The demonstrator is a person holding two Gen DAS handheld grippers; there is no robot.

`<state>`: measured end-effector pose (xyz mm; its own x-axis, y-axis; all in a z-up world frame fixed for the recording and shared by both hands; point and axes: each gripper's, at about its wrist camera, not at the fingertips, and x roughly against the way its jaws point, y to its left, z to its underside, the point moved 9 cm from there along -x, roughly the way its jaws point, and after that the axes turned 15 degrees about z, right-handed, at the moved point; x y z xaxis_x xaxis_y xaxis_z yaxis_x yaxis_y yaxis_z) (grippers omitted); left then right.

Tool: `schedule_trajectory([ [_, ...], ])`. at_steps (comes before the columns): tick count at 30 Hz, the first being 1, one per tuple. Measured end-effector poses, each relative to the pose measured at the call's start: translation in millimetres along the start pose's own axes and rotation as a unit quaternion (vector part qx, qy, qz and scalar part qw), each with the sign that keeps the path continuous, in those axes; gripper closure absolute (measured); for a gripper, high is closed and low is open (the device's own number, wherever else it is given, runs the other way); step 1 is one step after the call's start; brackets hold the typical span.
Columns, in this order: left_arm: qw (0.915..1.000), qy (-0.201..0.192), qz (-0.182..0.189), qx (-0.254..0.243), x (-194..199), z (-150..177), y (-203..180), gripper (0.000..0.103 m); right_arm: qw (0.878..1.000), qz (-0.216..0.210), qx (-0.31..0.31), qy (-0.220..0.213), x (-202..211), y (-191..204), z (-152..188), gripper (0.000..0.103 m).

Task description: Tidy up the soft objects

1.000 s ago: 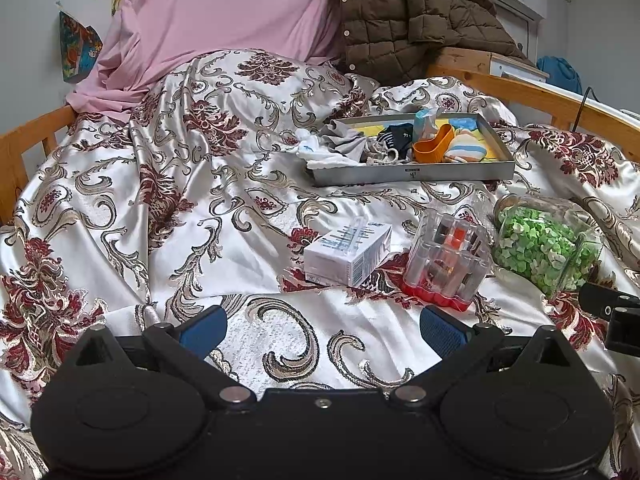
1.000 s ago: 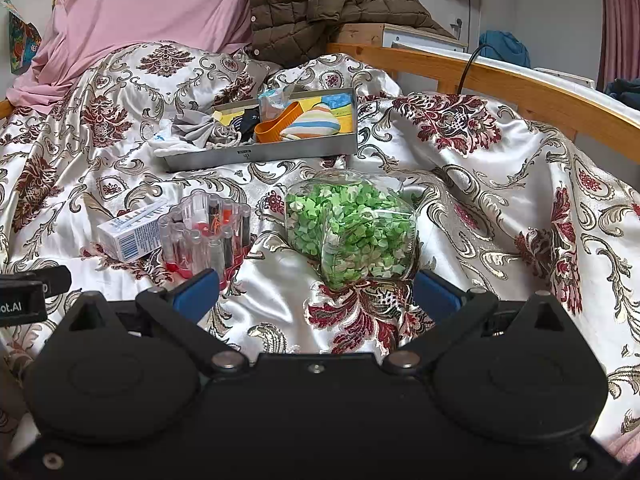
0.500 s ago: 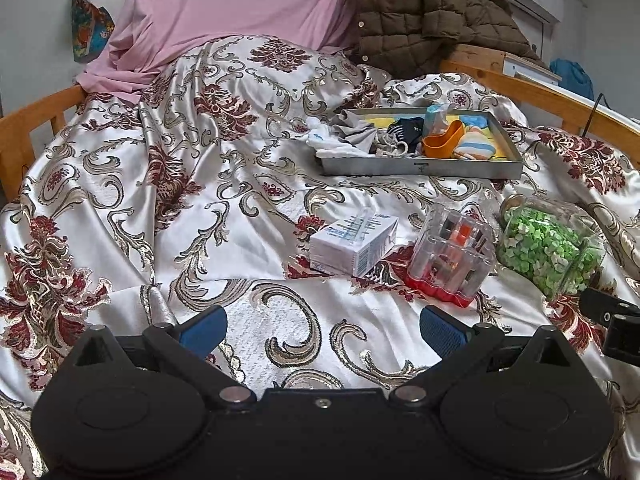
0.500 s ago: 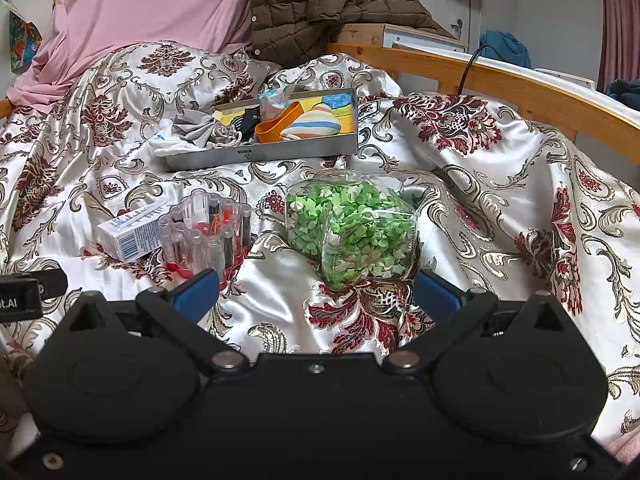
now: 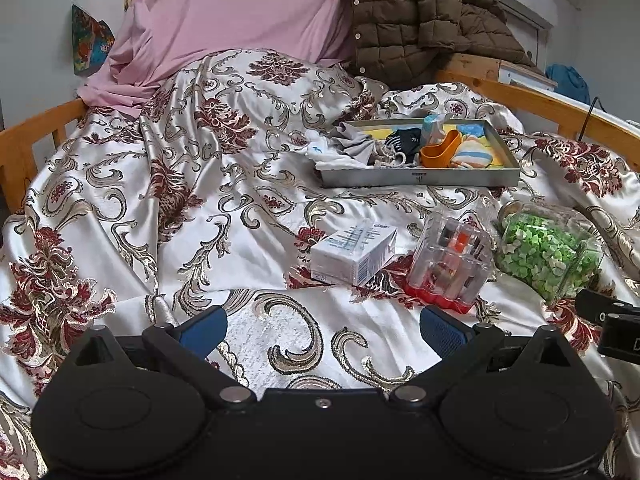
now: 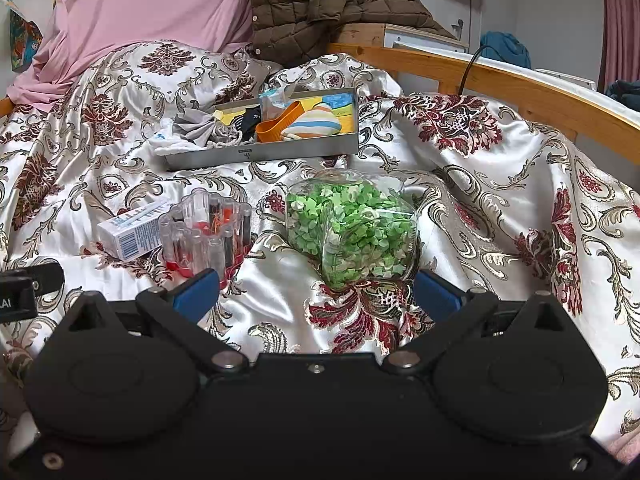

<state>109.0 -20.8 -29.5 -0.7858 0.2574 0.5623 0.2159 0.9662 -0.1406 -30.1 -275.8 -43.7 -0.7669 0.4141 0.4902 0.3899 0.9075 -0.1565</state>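
Both the left gripper point(image 5: 323, 330) and right gripper point(image 6: 316, 292) gape wide and empty over the bed point(image 5: 168, 216), short of the sock-filled tray point(image 5: 420, 178).

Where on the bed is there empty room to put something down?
Biggest free patch: the bedspread left of the white box and metal tray. Also free: the bedspread right of the green jar. Crowded: the row of box, clear organizer and jar, and inside the tray.
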Motion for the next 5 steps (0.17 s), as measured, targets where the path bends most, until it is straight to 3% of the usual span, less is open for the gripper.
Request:
schedule_trajectory([
  [5, 1.0, 0.002, 0.005, 0.003, -0.2, 0.4, -0.4, 0.001, 1.0, -0.001, 0.0, 0.001, -1.5, -1.4, 1.7, 0.001],
])
